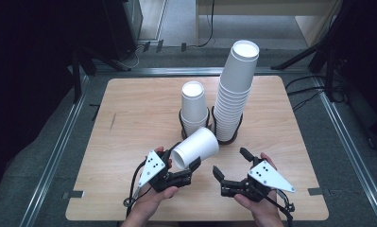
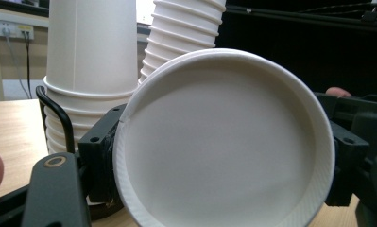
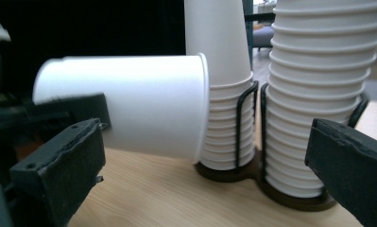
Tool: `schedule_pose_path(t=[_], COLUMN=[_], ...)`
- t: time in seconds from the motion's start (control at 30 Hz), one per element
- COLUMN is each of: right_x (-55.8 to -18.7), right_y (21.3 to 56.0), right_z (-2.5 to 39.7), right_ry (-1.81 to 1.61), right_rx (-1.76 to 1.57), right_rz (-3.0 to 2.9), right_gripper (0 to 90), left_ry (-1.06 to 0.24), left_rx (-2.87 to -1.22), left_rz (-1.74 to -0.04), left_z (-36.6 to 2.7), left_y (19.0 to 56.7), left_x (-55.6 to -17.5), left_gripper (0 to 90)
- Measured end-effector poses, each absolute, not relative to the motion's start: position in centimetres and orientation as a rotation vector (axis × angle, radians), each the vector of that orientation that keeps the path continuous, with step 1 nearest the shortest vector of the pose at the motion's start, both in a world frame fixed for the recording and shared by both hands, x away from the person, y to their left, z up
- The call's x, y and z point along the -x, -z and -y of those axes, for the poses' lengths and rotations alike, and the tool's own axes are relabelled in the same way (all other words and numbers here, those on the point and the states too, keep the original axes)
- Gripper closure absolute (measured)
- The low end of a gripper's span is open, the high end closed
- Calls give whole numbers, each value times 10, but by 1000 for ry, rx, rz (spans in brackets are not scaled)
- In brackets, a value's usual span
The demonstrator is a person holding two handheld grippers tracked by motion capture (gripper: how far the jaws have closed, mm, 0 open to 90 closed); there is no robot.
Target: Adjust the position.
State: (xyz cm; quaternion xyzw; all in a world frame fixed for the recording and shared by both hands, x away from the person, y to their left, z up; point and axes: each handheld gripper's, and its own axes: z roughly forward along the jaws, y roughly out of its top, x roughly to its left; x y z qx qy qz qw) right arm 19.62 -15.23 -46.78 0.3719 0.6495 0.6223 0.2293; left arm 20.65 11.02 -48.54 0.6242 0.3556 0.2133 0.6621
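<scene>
Overhead, the left tool (image 1: 179, 169) grips a paper cup (image 1: 196, 147) above the wooden table (image 1: 129, 113); the right tool (image 1: 231, 166) gapes.

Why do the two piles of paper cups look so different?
The tall stack holds many more cups than the short stack and rises well above it. The tall stack leans a little; the short stack stands straighter. Both are white, upside down, and sit side by side in one black wire holder.
</scene>
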Motion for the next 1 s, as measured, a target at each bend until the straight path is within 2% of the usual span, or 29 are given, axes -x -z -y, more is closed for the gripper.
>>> schedule_pose_path(t=[1.0], right_x=[-209], right_y=[485], right_z=[161], right_ry=[-2300], right_rx=[-1922], right_rz=[-1606], right_gripper=[0], left_ry=[-545], left_rx=[-1340], left_rz=[-745], left_z=[-86], left_y=[498], left_x=[-200], left_gripper=[212])
